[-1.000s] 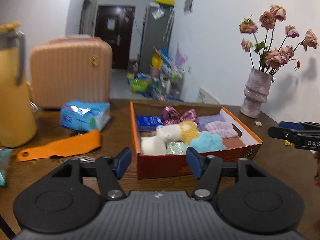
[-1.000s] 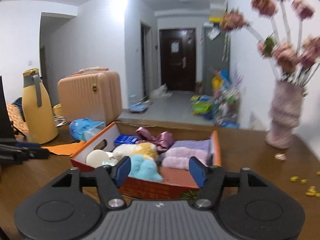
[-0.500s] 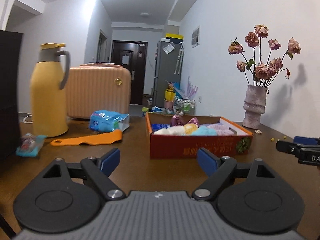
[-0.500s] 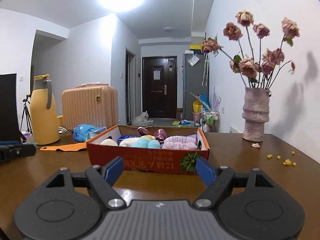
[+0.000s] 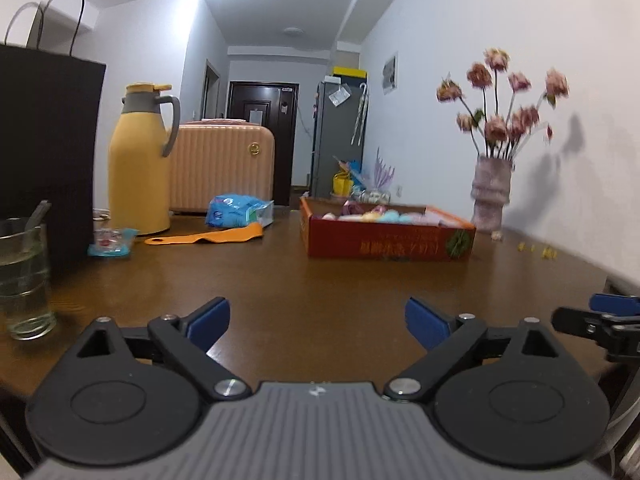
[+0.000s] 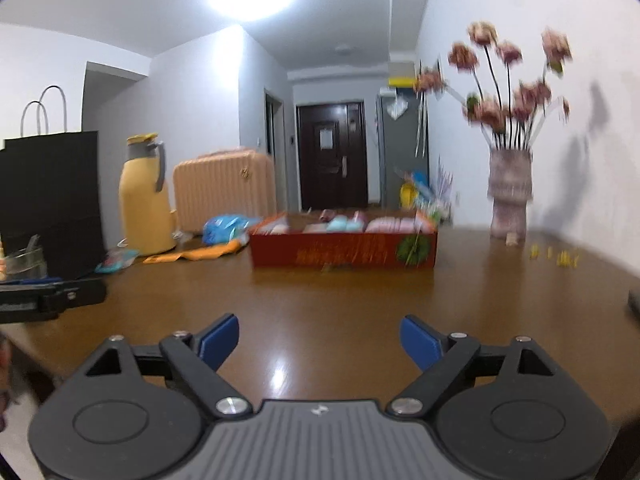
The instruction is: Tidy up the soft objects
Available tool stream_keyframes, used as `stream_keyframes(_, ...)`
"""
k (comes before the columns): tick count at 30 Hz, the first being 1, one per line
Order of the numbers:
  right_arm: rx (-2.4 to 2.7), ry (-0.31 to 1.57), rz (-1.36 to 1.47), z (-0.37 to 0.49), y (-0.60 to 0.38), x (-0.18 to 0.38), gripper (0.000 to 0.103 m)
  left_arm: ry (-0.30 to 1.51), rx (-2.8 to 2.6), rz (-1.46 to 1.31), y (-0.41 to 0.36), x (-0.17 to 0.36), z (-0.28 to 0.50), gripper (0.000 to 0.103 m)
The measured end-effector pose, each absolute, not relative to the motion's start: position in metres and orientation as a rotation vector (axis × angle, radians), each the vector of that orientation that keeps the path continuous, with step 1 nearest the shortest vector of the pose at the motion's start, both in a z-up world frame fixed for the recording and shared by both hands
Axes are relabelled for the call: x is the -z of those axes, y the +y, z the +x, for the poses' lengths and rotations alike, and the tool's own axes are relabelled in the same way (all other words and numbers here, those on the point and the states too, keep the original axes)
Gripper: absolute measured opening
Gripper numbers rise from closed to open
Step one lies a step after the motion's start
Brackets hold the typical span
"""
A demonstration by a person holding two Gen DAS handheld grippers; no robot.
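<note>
Red cardboard box [image 5: 390, 245] of pastel soft items [image 5: 374, 216], on brown wooden table [image 5: 320, 280].
Left gripper [image 5: 317, 320] and right gripper [image 6: 319, 340], well short of the box: jaws opening wide, empty.

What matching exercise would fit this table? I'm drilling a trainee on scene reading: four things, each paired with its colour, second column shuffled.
Things:
1. thermos jug
2. suitcase
3. paper bag
4. box of soft items

Colours:
A. black
B. red-orange
C. yellow
D. peach

Pairs: 1-C, 2-D, 3-A, 4-B
</note>
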State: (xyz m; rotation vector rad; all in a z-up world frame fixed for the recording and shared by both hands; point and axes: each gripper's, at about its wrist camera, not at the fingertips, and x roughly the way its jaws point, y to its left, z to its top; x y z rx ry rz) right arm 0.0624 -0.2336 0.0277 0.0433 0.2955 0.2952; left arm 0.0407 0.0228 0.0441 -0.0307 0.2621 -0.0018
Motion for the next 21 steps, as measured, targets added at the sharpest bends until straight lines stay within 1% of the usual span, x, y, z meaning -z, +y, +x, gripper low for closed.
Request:
stream_keyframes(5,-0.266,0.317,0.046,0.038,-0.235,-0.016,0.088,0.296,0.007,-0.036,0.025,-0.035,0.016,0.096)
stream_keyframes(11,-0.269,0.269,0.048,0.037,-0.234,-0.023,0.089,0.291,-0.009,-0.044,0.022,-0.035,0.02,0.099)
stream_keyframes(13,-0.266,0.269,0.045,0.037,-0.233,-0.021,0.094,0.289,0.008,-0.04,0.02,-0.034,0.02,0.099)
stream_keyframes(15,-0.26,0.269,0.041,0.039,-0.233,-0.023,0.095,0.275,0.019,-0.029,0.017,-0.034,0.018,0.102)
stream_keyframes(17,-0.254,0.263,0.041,0.039,-0.233,-0.025,0.098,0.26,0.023,-0.024,0.015,-0.036,0.016,0.103)
stream_keyframes(19,-0.251,0.249,0.041,0.037,-0.232,-0.027,0.103,0.257,0.024,-0.026,0.014,-0.036,0.016,0.103)
stream_keyframes(21,-0.244,0.237,0.033,0.037,-0.232,-0.027,0.103,0.256,0.026,-0.026,0.014,-0.036,0.016,0.103)
